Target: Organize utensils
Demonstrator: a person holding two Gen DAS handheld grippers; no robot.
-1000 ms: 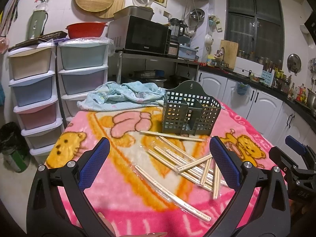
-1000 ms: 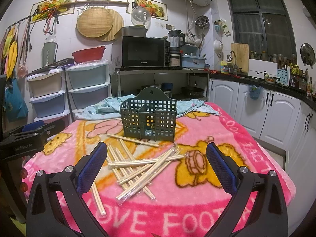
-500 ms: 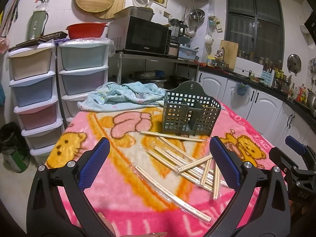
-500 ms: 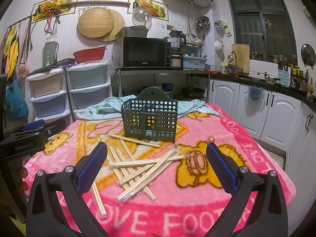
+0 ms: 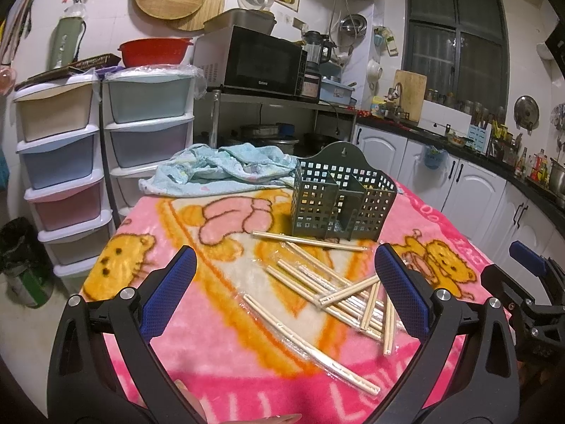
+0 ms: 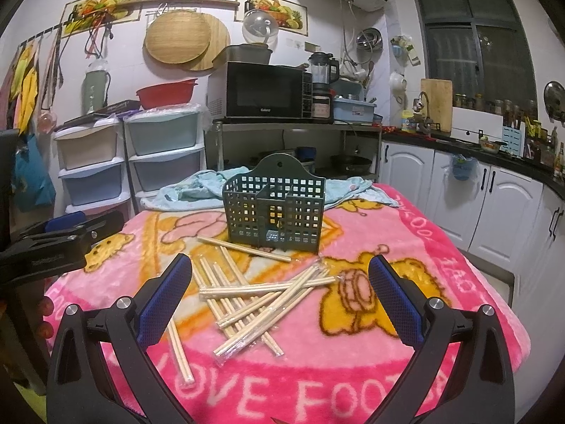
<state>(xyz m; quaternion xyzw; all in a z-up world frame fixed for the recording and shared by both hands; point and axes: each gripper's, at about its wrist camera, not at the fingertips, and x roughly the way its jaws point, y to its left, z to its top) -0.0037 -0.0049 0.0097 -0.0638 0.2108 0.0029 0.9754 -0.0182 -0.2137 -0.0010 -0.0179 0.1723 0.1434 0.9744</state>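
Several pairs of wooden chopsticks [image 5: 339,296] in clear sleeves lie scattered on a pink cartoon blanket [image 5: 226,339], seen too in the right wrist view as a chopstick pile [image 6: 257,304]. Behind them stands an empty dark green perforated utensil holder [image 5: 339,201] [image 6: 275,212] with two compartments. My left gripper [image 5: 286,289] hovers open above the near edge, nothing between its blue pads. My right gripper [image 6: 279,296] is open as well, held back from the pile. Each gripper shows at the side of the other's view.
A crumpled light blue cloth [image 5: 226,169] lies behind the holder. Plastic drawer towers [image 5: 106,141] stand to the left, a microwave [image 6: 265,92] on a metal rack behind, white cabinets [image 6: 494,205] at right. A black bin [image 5: 21,261] sits on the floor.
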